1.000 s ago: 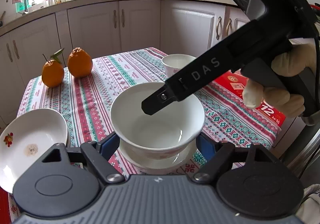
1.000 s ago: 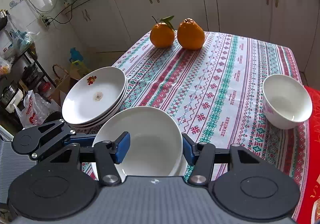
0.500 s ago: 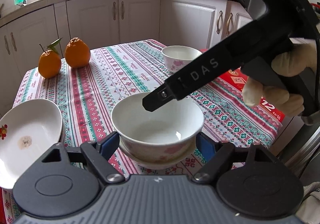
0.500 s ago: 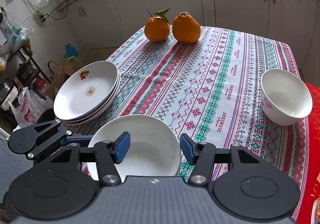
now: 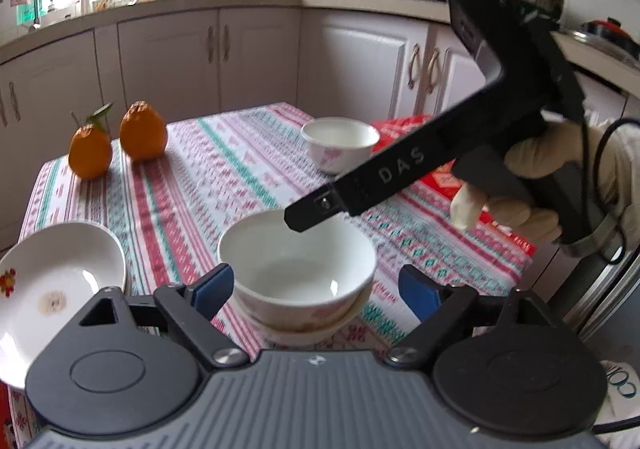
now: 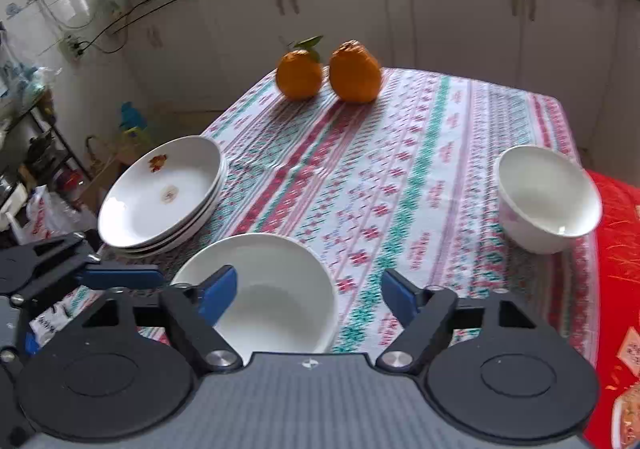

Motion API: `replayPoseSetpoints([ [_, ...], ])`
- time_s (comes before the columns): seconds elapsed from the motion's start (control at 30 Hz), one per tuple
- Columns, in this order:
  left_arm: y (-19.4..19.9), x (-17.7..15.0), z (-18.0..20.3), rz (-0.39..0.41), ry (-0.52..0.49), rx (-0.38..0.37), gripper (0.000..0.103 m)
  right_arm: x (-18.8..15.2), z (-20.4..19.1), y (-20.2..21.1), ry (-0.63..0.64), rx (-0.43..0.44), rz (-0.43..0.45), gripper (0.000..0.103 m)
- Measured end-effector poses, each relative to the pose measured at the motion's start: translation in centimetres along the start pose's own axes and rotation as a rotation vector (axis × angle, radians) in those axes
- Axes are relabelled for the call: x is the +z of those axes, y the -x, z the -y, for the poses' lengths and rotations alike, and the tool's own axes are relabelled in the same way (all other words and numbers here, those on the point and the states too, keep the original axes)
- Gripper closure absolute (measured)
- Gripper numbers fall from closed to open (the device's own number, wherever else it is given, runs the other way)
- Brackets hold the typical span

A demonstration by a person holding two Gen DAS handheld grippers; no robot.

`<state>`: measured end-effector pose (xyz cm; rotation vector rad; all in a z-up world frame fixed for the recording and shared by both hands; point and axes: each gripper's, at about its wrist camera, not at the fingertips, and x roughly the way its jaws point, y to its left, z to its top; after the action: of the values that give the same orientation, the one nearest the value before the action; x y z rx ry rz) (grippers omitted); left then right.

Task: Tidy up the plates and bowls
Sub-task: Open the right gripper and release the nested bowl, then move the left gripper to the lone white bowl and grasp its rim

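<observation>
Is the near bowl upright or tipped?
Upright: the near bowl sits rim-up on a small plate, empty inside.

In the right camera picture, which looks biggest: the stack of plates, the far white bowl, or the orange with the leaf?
1. stack of plates
2. far white bowl
3. orange with the leaf
The orange sits farthest away, so it may only look smallest.

I see a plain white bowl [image 5: 297,265] upright on a small white plate [image 5: 296,329] at the near bench edge. A second bowl [image 6: 546,199] stands upright, well apart. Three flower-printed plates [image 6: 160,195] are stacked left.
</observation>
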<state>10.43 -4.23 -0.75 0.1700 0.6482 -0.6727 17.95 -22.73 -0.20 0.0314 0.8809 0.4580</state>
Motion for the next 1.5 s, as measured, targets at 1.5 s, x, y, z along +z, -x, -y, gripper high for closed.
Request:
replayPoseSetpoints([
  [1.5,-14.4,12.9,-1.0,-0.139,-0.217,-0.088,0.010,-3.7,10.4,0.5,0.019,-0.339,0.154,0.000],
])
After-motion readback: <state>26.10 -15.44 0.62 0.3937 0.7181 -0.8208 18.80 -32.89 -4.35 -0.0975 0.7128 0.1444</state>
